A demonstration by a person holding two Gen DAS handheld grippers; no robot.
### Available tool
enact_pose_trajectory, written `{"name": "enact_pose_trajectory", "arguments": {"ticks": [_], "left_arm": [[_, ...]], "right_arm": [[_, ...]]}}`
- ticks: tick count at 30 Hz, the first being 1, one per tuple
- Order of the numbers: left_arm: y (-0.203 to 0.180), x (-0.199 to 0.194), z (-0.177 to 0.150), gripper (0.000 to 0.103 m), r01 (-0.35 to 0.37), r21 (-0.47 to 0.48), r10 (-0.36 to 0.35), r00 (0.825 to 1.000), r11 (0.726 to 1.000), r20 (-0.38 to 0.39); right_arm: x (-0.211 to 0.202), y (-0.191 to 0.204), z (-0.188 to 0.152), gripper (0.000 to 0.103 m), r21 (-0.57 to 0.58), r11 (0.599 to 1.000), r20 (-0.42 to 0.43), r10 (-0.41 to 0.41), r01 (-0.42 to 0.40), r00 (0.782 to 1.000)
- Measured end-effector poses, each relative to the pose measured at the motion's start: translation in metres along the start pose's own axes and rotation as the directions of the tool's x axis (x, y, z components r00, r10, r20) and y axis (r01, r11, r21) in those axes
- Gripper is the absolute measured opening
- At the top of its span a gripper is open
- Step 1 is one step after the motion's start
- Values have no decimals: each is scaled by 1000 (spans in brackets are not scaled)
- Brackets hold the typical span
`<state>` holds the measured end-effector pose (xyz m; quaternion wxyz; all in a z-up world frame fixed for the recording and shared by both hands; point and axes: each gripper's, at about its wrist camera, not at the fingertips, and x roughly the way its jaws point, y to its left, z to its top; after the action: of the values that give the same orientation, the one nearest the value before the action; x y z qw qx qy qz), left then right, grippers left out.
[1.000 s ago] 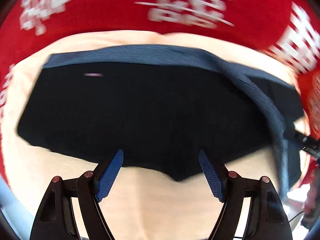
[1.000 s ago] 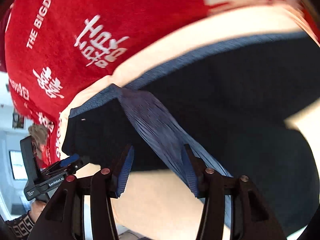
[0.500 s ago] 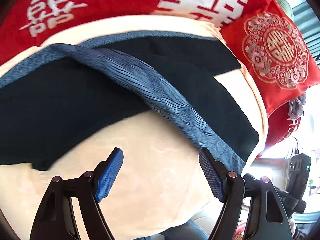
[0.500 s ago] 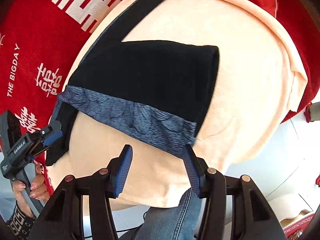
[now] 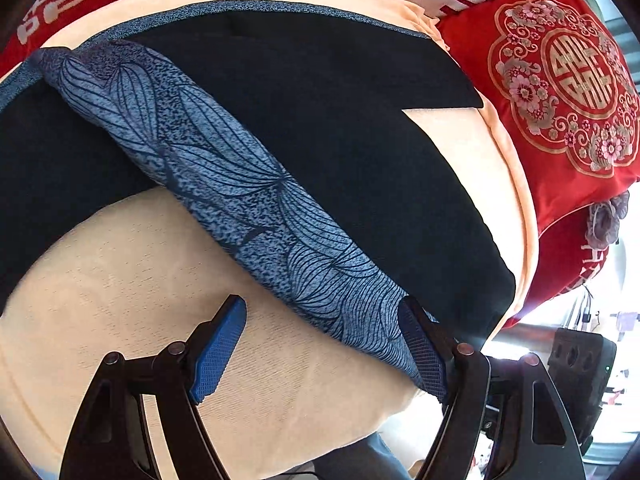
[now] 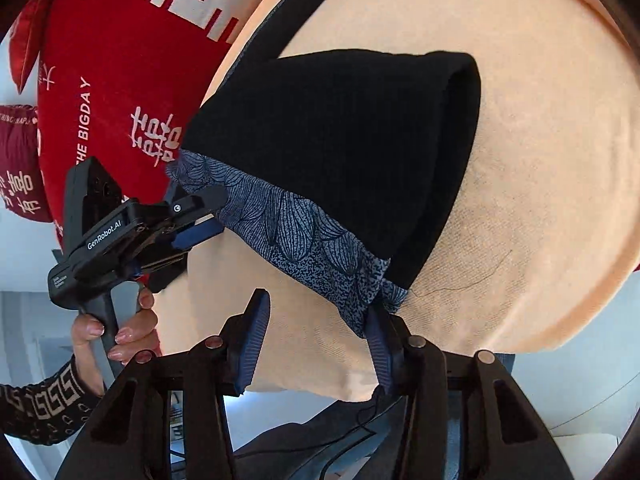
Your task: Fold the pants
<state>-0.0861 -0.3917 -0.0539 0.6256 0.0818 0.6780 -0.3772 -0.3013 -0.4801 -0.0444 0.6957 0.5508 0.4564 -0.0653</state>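
Observation:
Black pants with a blue leaf-patterned waistband lie on a peach cloth. My left gripper is open low over the cloth, and the waistband's near end lies against its right pad. In the right wrist view the pants lie folded, with the waistband along their near edge. My right gripper is open and its jaws are closing. Only peach cloth lies between them, and the waistband's corner sits at the right fingertip. The left gripper shows there at the band's other end.
The peach cloth covers a rounded surface that drops off just below both grippers. Red bedding with white lettering and a red embroidered cushion lie beyond it. A hand holds the left gripper's handle. A black device stands at the right.
Both grippers swung from over the spread pants to the near edge and sank toward the waistband. The left gripper's right pad now meets the band's end. The right jaws narrowed slightly.

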Motion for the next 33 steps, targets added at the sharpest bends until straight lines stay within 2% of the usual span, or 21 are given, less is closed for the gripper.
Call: {"name": "enact_pose_trajectory", "arguments": {"ticks": [1, 2, 3, 4, 6, 8, 13, 16, 21, 24, 27, 30, 31, 32, 33], "left_arm": [[-2, 0, 0, 78, -1, -3, 1, 1000, 1000, 4], [-3, 0, 0, 78, 3, -14, -2, 1000, 1000, 8], [-2, -1, 0, 70, 17, -24, -17, 1000, 1000, 9], [-2, 0, 1, 44, 51, -38, -51, 999, 998, 0], [-2, 5, 3, 15, 90, -58, -92, 995, 994, -36], [-6, 1, 6, 15, 110, -75, -112, 994, 991, -23], [-27, -34, 37, 15, 150, -76, -143, 986, 986, 85], [-39, -47, 70, 15, 162, -73, -150, 978, 984, 148], [-49, -60, 139, 15, 165, -50, -148, 959, 985, 243], [-51, -68, 180, 15, 92, -44, -72, 940, 995, 332], [-42, -70, 201, 15, 13, -63, 10, 936, 998, 352], [-28, -67, 206, 15, -74, -96, 103, 931, 993, 351], [-20, -64, 202, 16, -101, -108, 132, 931, 989, 341], [-11, -60, 196, 16, -133, -120, 165, 931, 984, 324], [-4, -55, 190, 16, -167, -132, 200, 931, 977, 304]], "right_arm": [[4, -5, 1, 44, 21, 1000, -18, 10, -10, 1000], [5, -11, 0, 17, 42, 999, -36, 20, -18, 999], [8, -11, 5, 2, 60, 998, -50, 30, -27, 998], [3, -8, 10, 3, 63, 997, -43, 41, -38, 998], [-11, 4, 20, 3, 22, 998, -27, 59, -58, 998], [-26, 26, 37, 3, -47, 997, -17, 68, -69, 998], [-61, 65, 95, 3, -168, 983, 21, 83, -78, 996], [-79, 86, 148, 3, -233, 970, 58, 88, -72, 994], [-92, 112, 247, 3, -339, 941, 96, 46, -10, 994], [-76, 111, 299, 3, -373, 926, 94, -34, 67, 995], [-39, 107, 347, 7, -362, 918, 81, -143, 162, 986], [-6, 94, 368, 9, -352, 902, 56, -246, 250, 968], [1, 92, 370, 18, -360, 891, 49, -277, 276, 960], [9, 92, 371, 34, -374, 884, 36, -290, 282, 956], [12, 95, 370, 42, -392, 876, 31, -291, 279, 956]]}}
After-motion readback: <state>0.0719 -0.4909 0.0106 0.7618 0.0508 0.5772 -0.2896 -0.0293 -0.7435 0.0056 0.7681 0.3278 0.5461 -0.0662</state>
